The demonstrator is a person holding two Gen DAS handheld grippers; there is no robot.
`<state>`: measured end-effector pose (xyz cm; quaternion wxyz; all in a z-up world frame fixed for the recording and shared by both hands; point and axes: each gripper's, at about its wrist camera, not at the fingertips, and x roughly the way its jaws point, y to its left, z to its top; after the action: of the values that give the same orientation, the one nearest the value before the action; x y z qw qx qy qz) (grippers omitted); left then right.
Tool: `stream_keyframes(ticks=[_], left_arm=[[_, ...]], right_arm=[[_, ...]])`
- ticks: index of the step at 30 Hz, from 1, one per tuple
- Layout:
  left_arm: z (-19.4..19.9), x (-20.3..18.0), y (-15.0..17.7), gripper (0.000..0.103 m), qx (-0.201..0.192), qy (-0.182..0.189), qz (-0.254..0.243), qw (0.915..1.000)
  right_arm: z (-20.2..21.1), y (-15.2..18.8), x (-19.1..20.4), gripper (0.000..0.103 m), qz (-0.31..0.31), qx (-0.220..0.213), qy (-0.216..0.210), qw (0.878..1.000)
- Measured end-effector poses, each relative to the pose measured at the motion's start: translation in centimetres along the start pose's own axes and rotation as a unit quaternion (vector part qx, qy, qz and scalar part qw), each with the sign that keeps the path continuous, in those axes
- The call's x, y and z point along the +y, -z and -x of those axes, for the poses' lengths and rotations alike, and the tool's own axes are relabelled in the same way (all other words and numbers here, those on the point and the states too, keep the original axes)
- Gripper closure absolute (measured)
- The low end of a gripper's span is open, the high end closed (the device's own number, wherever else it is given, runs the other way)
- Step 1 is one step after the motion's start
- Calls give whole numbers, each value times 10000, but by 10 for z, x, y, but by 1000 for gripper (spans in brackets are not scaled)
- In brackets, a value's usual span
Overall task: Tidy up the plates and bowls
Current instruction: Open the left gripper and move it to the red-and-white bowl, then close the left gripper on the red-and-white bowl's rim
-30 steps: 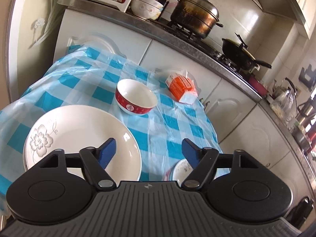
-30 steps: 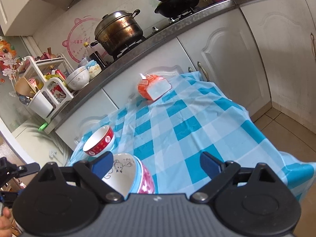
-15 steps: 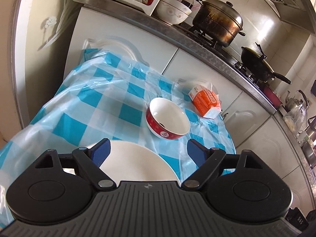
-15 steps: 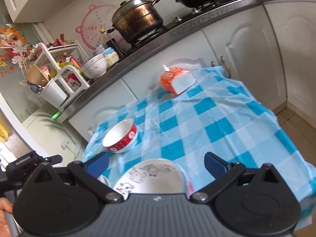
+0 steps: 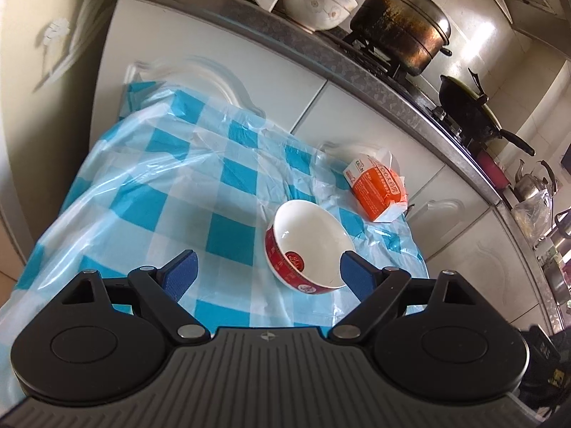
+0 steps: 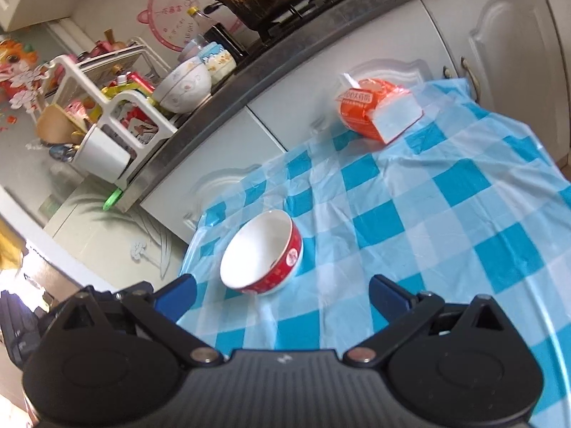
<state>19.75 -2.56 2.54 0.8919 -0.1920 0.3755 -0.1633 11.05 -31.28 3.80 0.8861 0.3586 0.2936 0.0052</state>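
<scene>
Resting upright on the blue-and-white checked plastic cloth (image 5: 228,178) of the bench, the red ceramic bowl with white interior (image 5: 308,246) sits near an orange paper packet (image 5: 380,189). Left gripper (image 5: 266,273) and right gripper (image 6: 282,290) fingers stand released, spread wide, grasping nothing.

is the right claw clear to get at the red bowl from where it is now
Probably yes. The right claw is open and empty, and the red bowl sits just ahead of it on bare cloth, nothing between them. The orange pack lies well beyond.
</scene>
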Motion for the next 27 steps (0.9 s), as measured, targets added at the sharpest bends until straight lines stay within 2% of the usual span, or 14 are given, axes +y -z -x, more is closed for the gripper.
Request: stream_keyframes(ticks=[10, 13, 15, 18, 22, 23, 24, 27], left_arm=[[-54, -13, -18, 0, 450, -168, -187, 9987], [-68, -15, -20, 6, 628, -190, -184, 9977], [-78, -14, -20, 18, 796, -249, -124, 9964], [-88, -11, -22, 32, 943, -371, -36, 9948], [-99, -8, -23, 45, 1041, -429, 78, 9936], [-102, -8, -23, 49, 1077, -434, 111, 9932], [-105, -8, -22, 57, 1115, -429, 142, 9927], [-113, -9, -21, 70, 1189, -417, 156, 9919]], right_arm=[[-71, -32, 2, 1, -260, 392, -4, 9989], [-91, -37, -3, 1, -540, 554, -74, 9970], [-101, -39, -7, 1, -684, 626, -51, 9957], [-115, -41, -14, 9, -940, 770, -89, 9926], [-126, -41, -16, 19, -1006, 838, -220, 9912], [-128, -40, -16, 19, -1001, 858, -217, 9910], [-131, -40, -16, 19, -1005, 884, -219, 9908], [-137, -41, -14, 20, -989, 952, -241, 9902]])
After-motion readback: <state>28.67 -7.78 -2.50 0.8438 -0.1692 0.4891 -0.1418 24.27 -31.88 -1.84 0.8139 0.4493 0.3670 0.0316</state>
